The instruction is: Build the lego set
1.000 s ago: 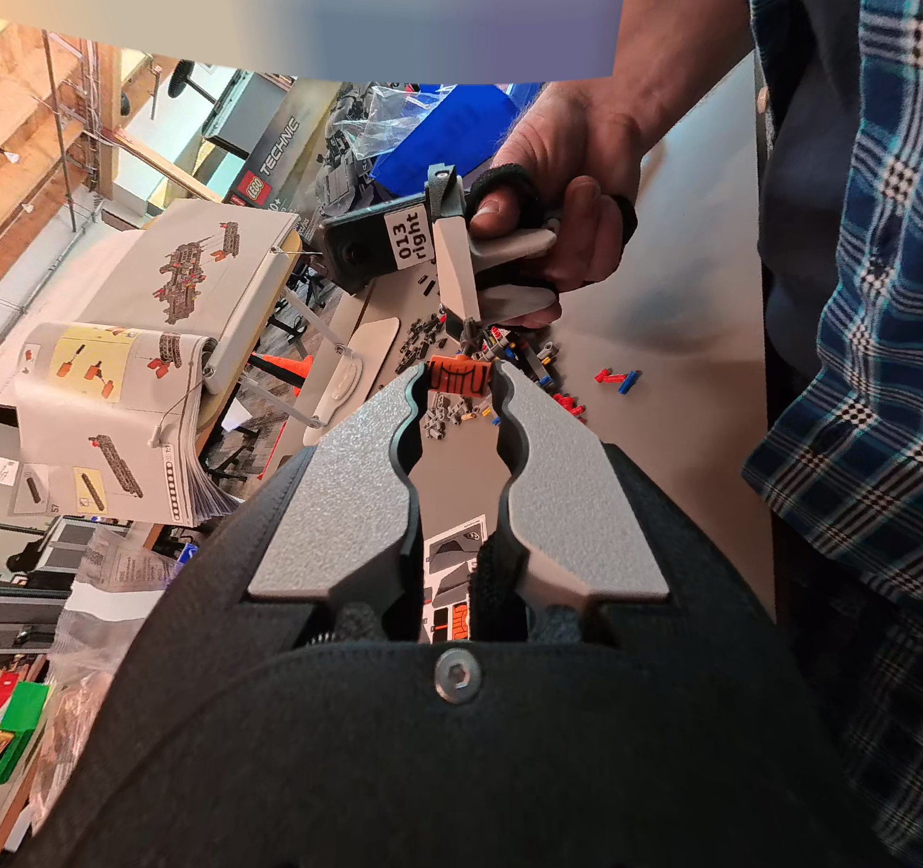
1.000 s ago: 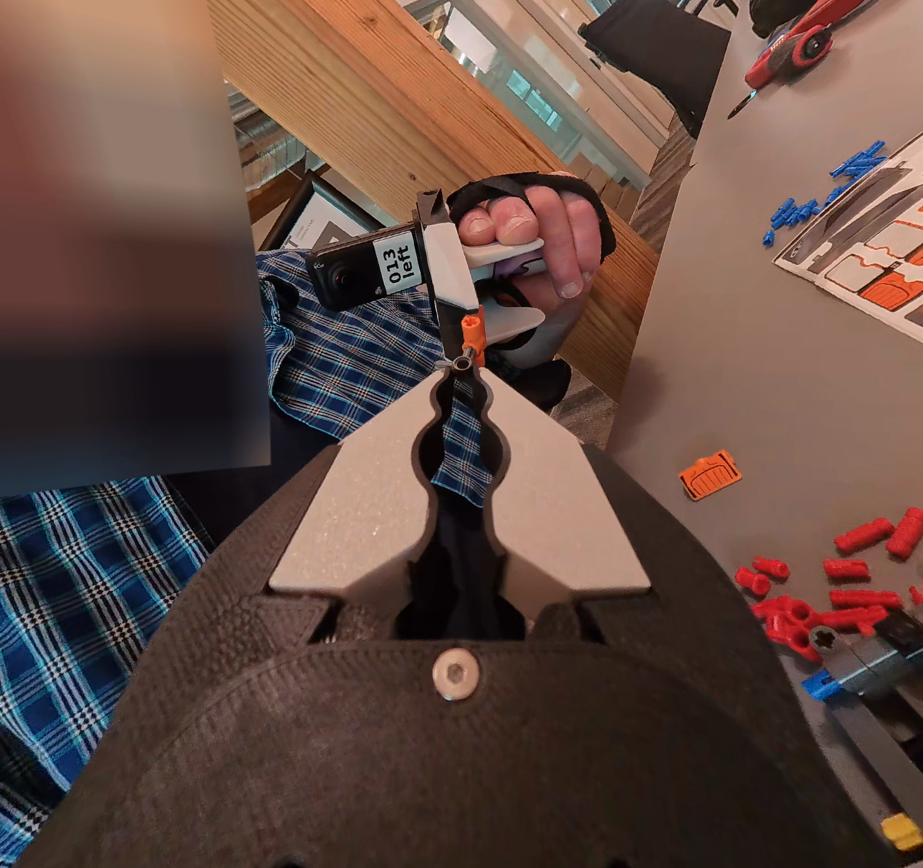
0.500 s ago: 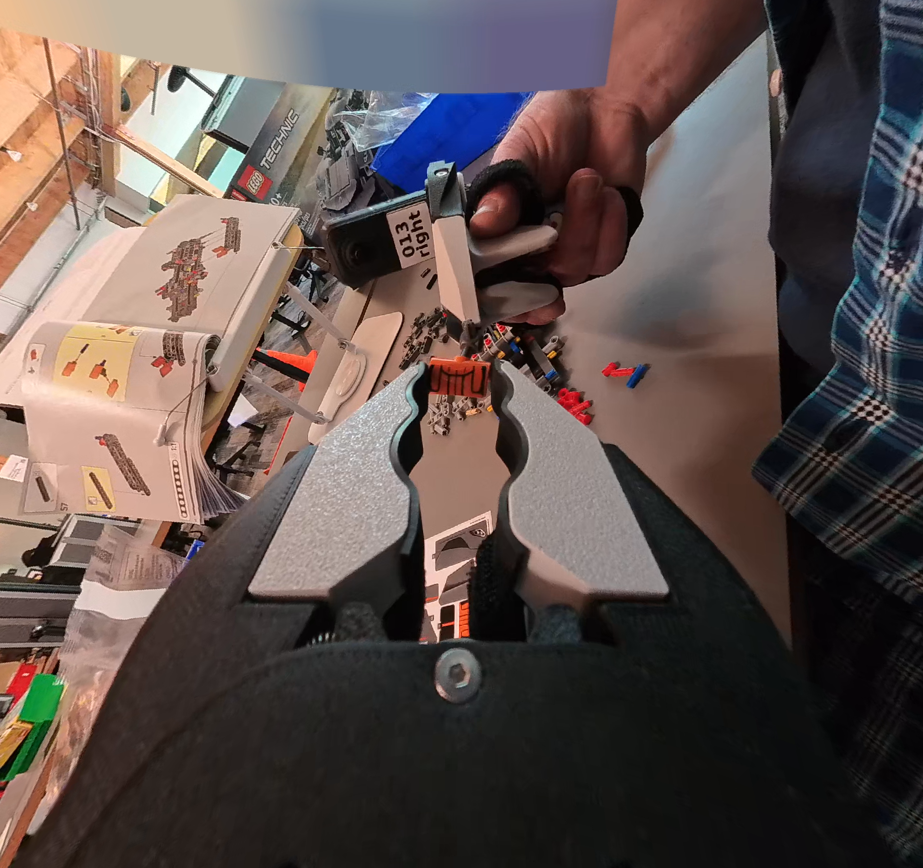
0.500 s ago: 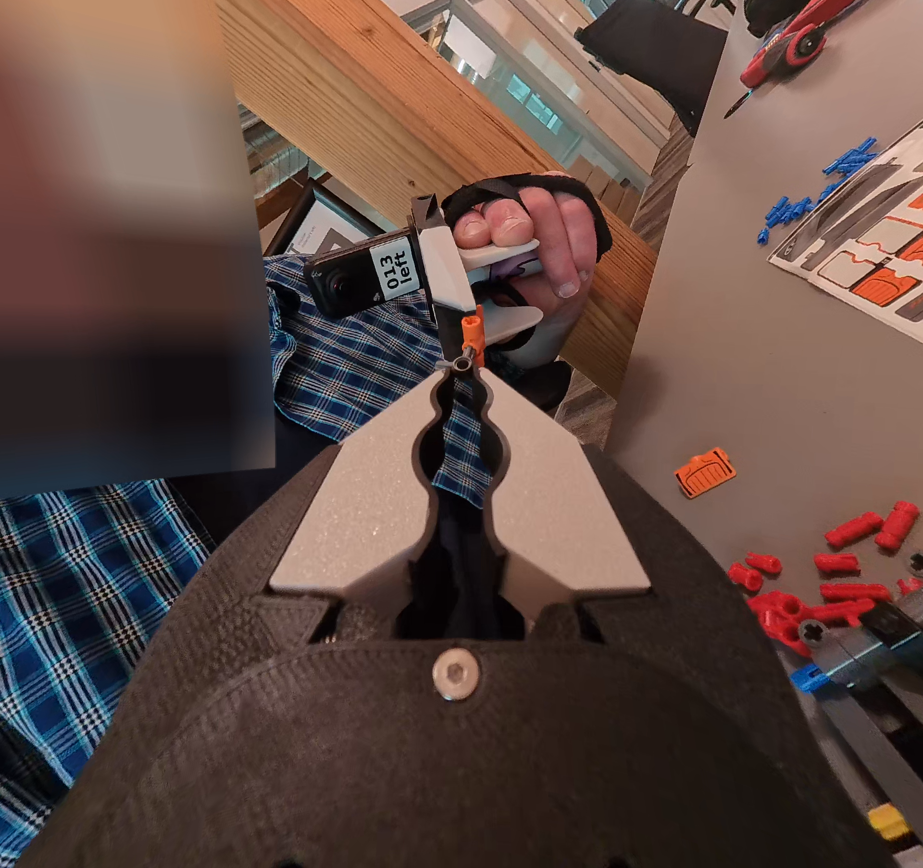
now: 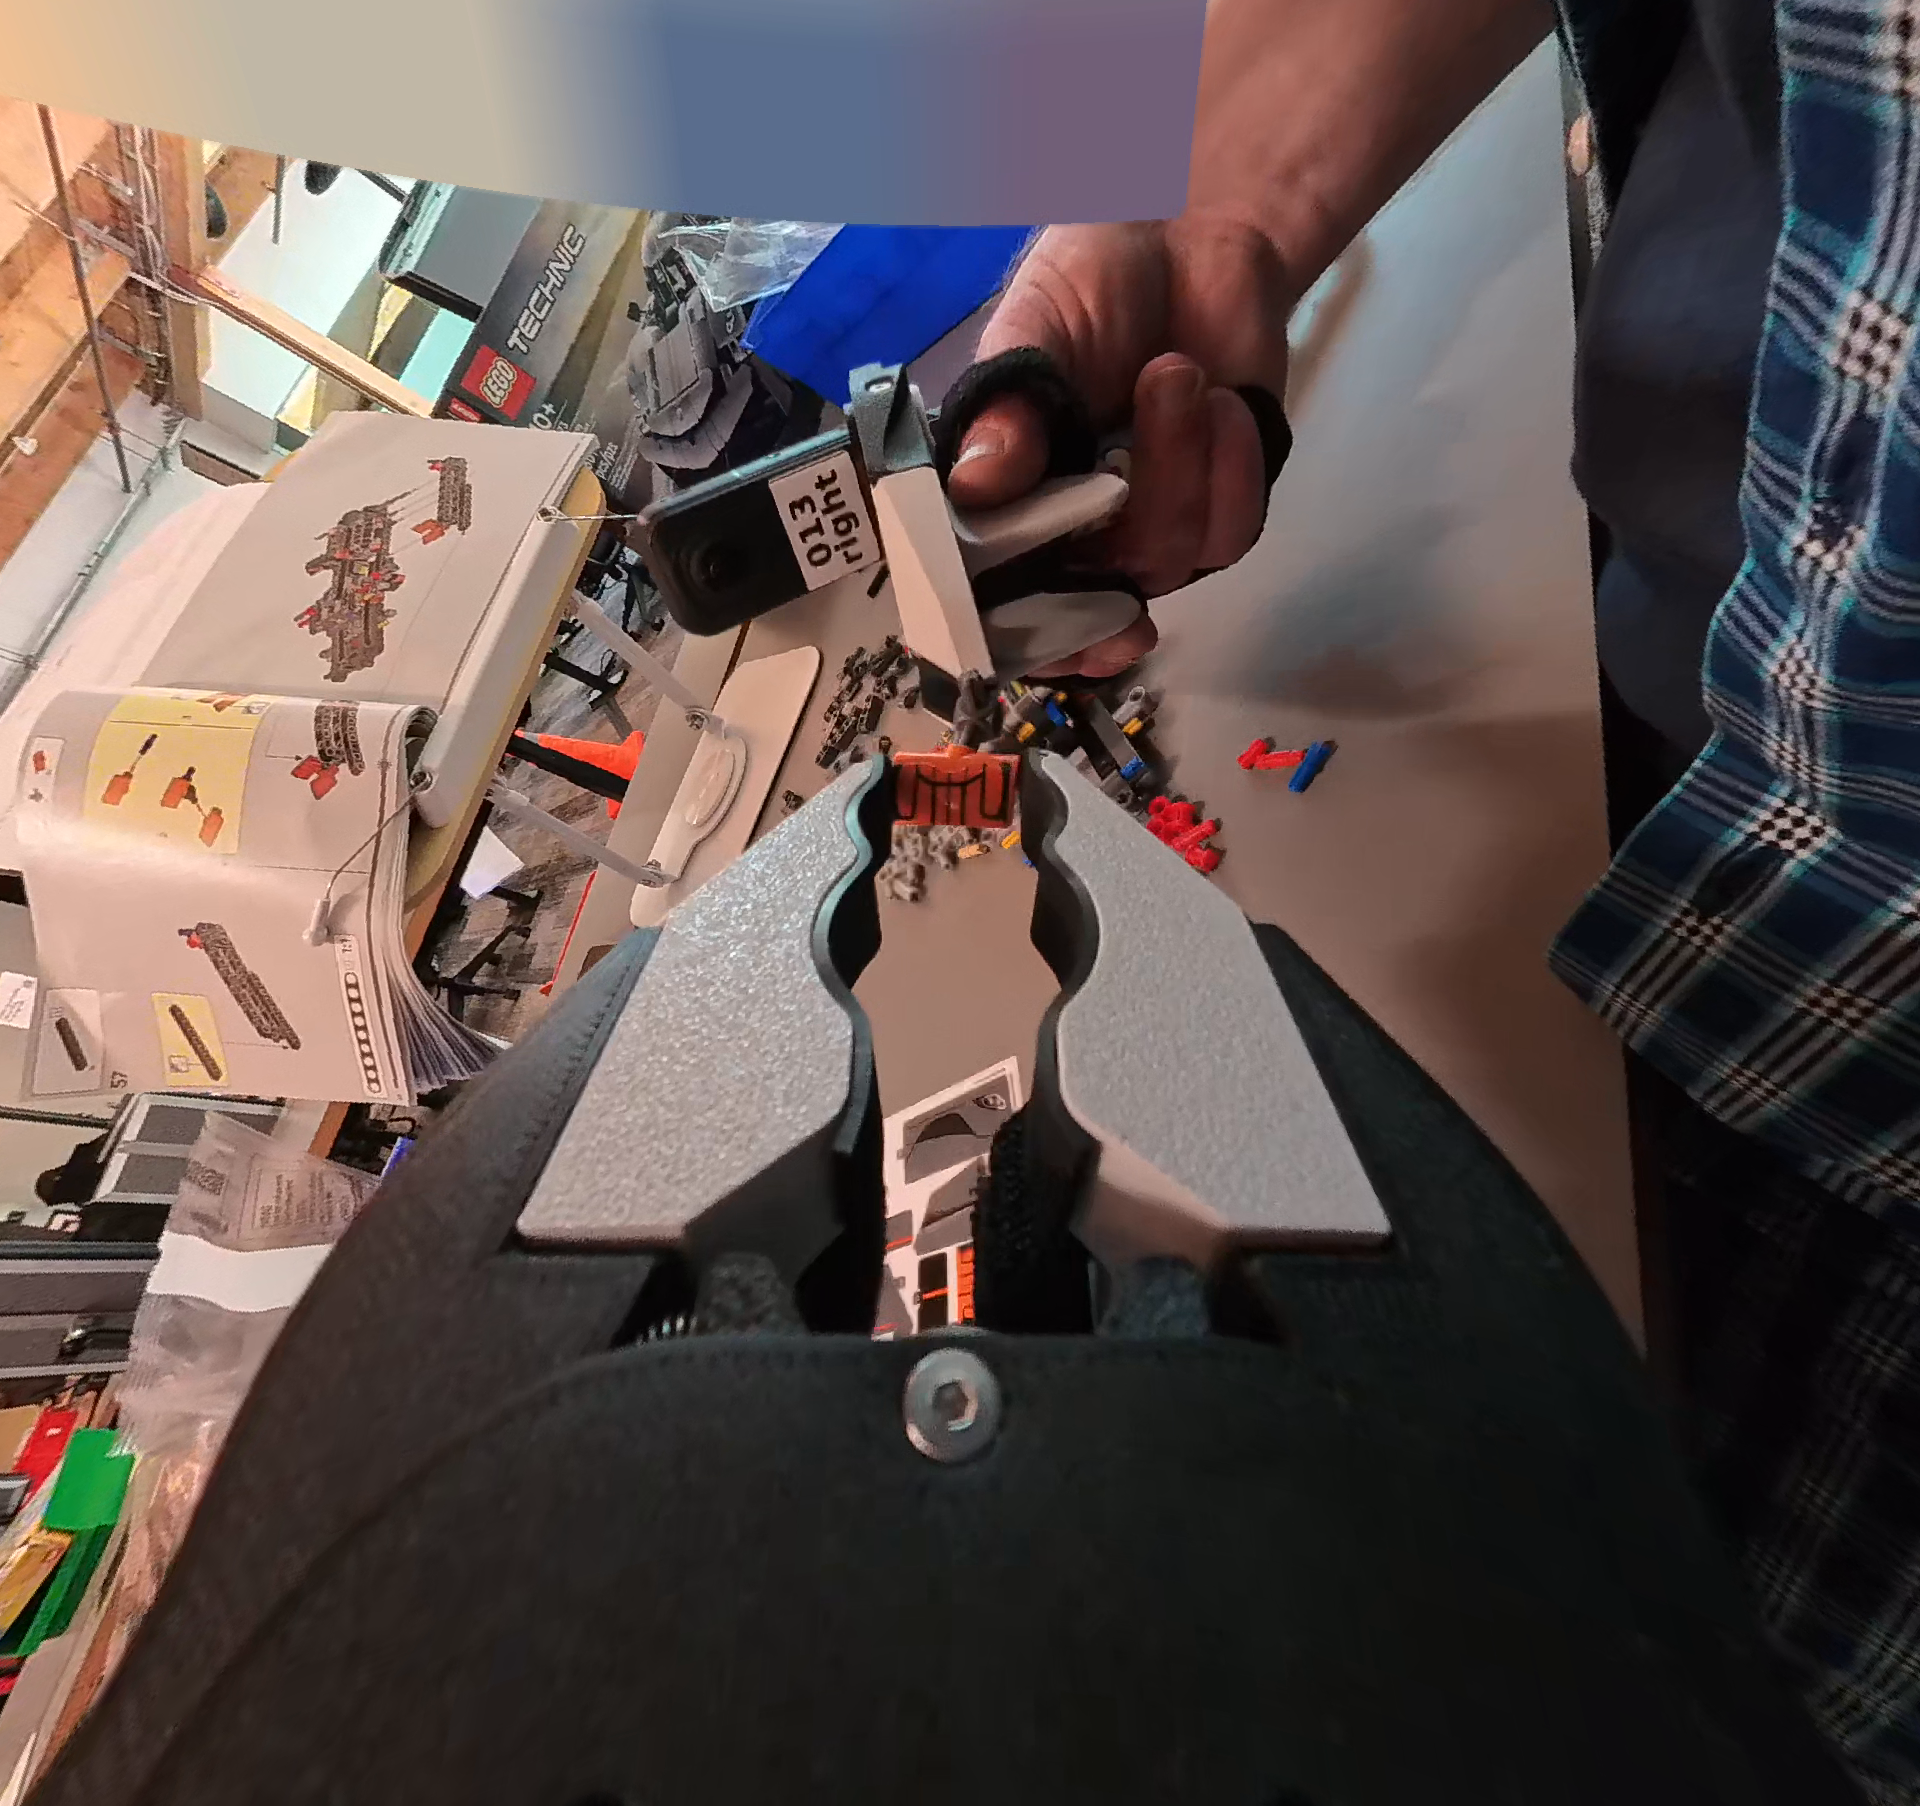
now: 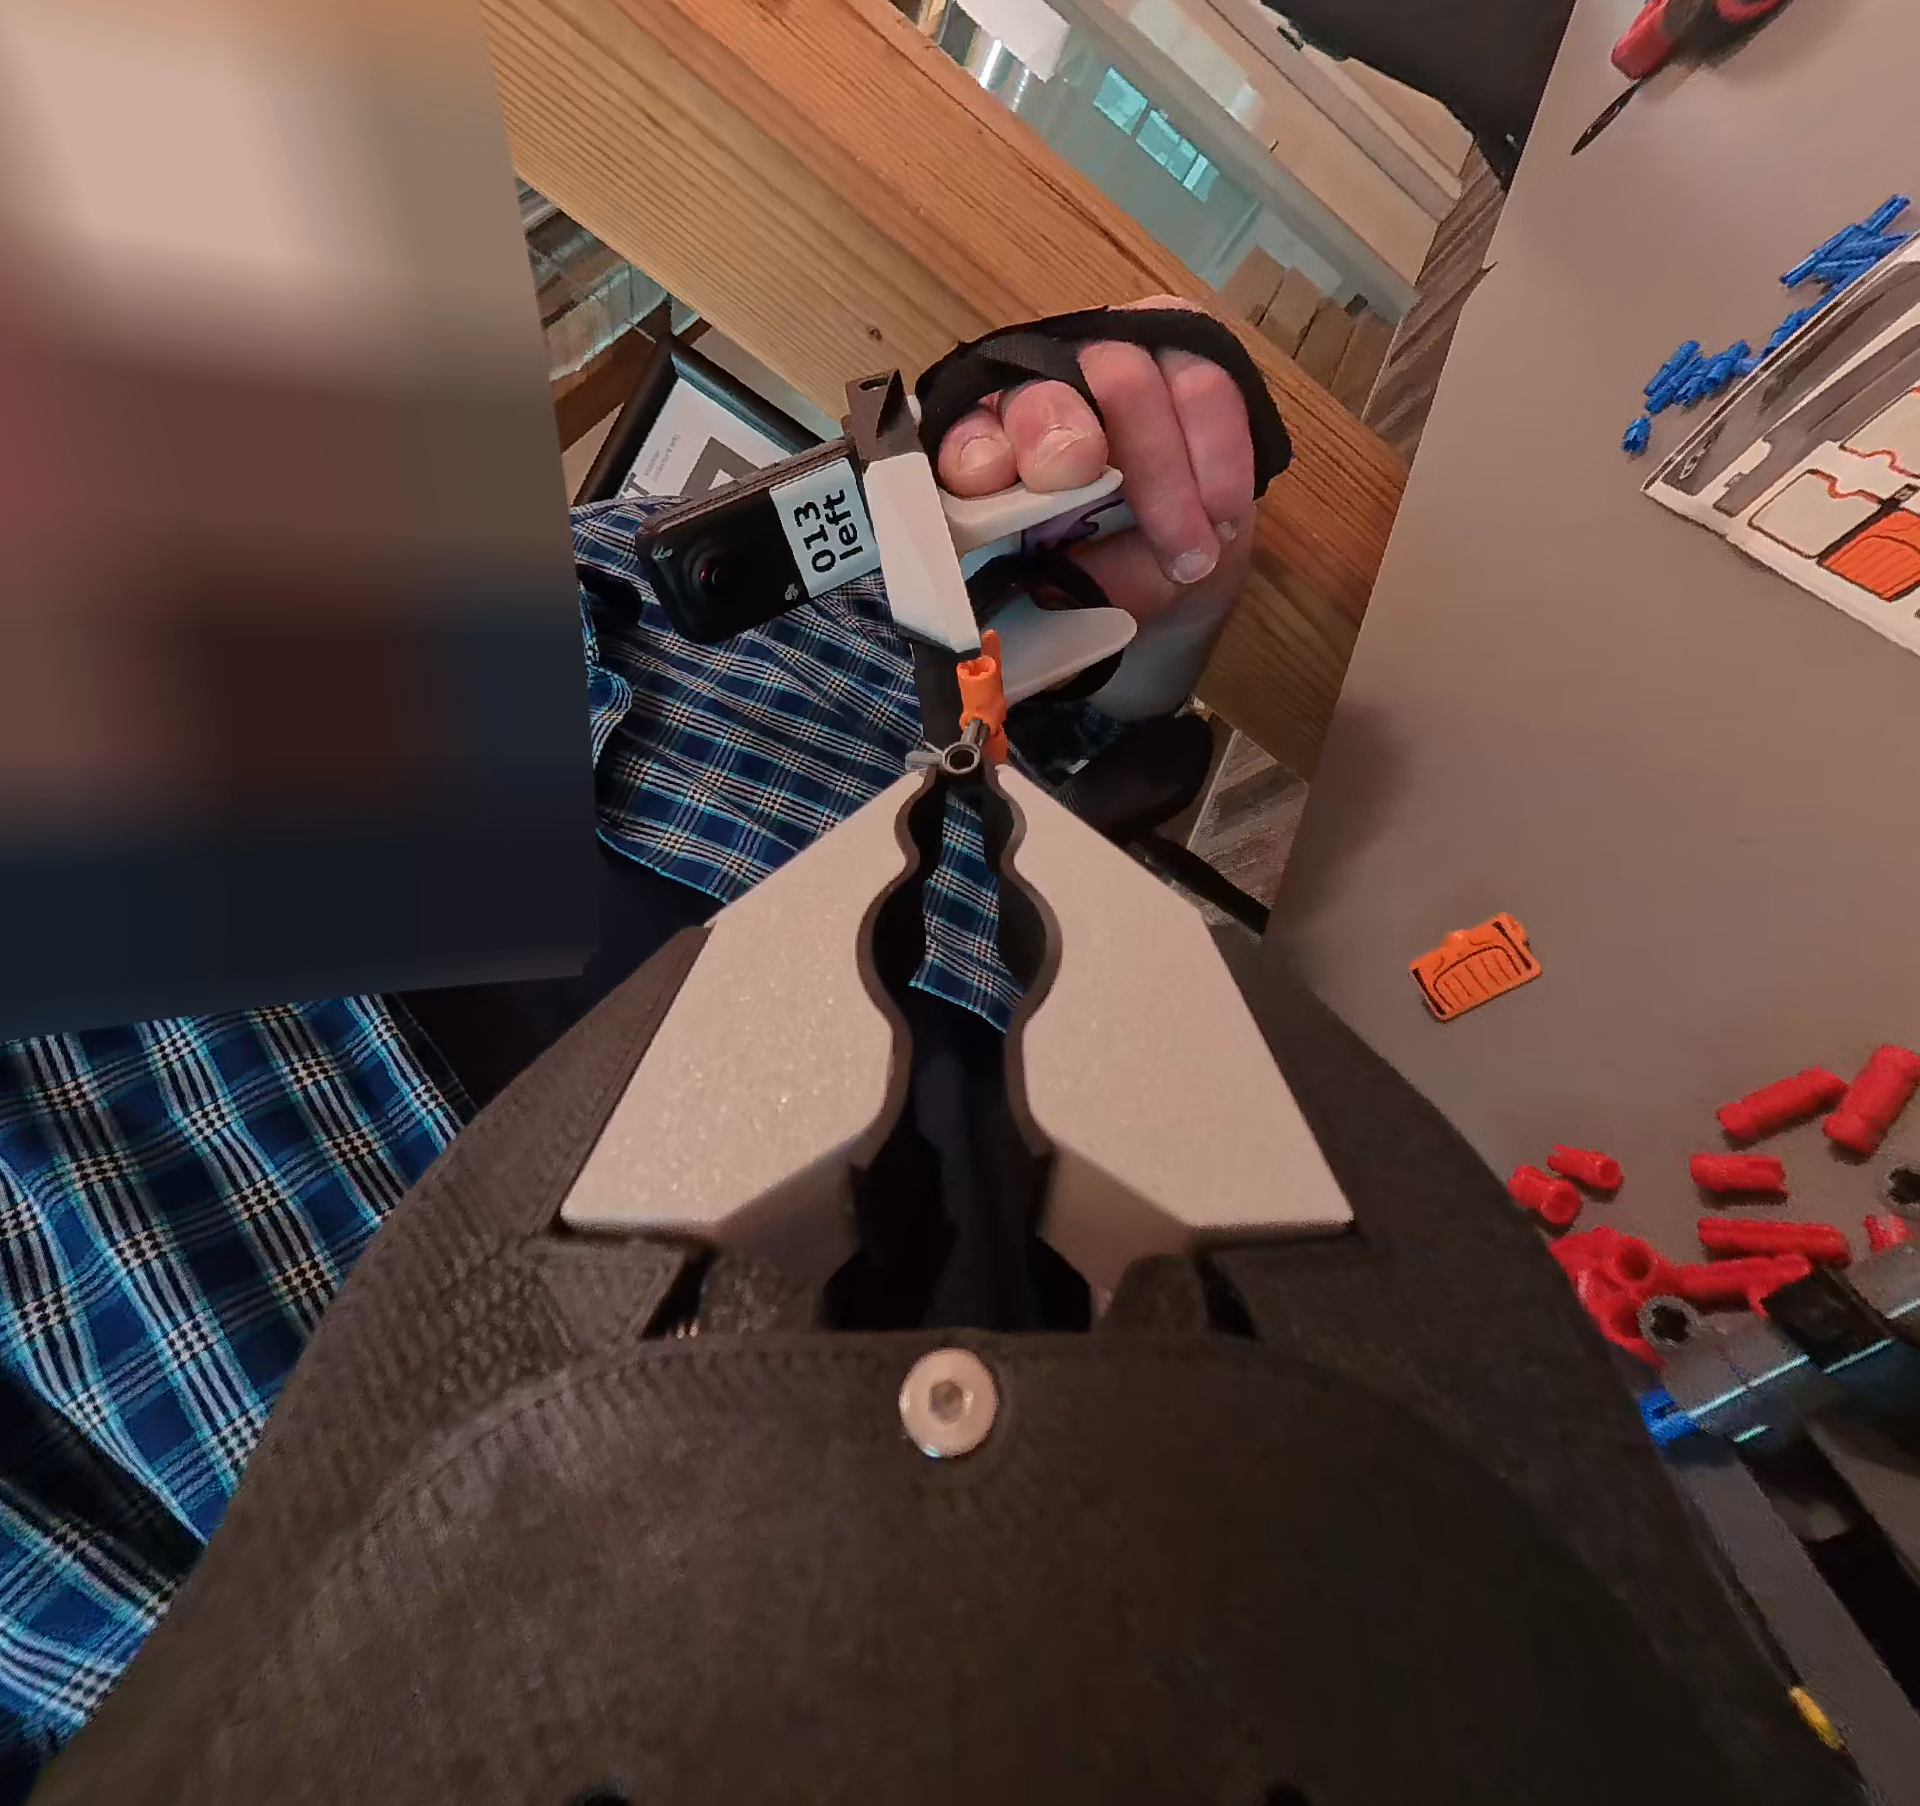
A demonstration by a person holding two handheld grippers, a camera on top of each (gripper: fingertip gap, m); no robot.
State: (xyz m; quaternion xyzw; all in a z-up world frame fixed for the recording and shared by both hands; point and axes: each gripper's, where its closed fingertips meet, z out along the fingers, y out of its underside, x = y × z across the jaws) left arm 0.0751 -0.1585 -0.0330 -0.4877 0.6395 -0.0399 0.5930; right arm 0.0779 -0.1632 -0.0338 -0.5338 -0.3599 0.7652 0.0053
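Observation:
My left gripper (image 5: 954,777) is shut on a small orange lego piece (image 5: 954,792) with dark grooves, held up in the air above the table. My right gripper (image 6: 958,777) is shut on a small grey pin (image 6: 956,759) at its very tips. The two grippers meet tip to tip. In the right wrist view the grey pin touches the lower end of the orange piece (image 6: 980,686) held by the left gripper. In the left wrist view the right gripper (image 5: 971,707) comes down from above, with a hand (image 5: 1132,426) on it.
An open instruction booklet (image 5: 260,821) stands on a holder at the left, with a lego box (image 5: 540,312) behind it. On the grey table (image 6: 1558,717) lie a sticker sheet (image 6: 1829,468), blue pins (image 6: 1704,369), red pins (image 6: 1766,1174), a second orange piece (image 6: 1475,961) and grey beams (image 6: 1766,1393). Left and right tips are no more than a few centimetres apart.
Almost nothing has changed. Both grippers stay tip to tip with their pieces. The background has shifted slightly in both views.

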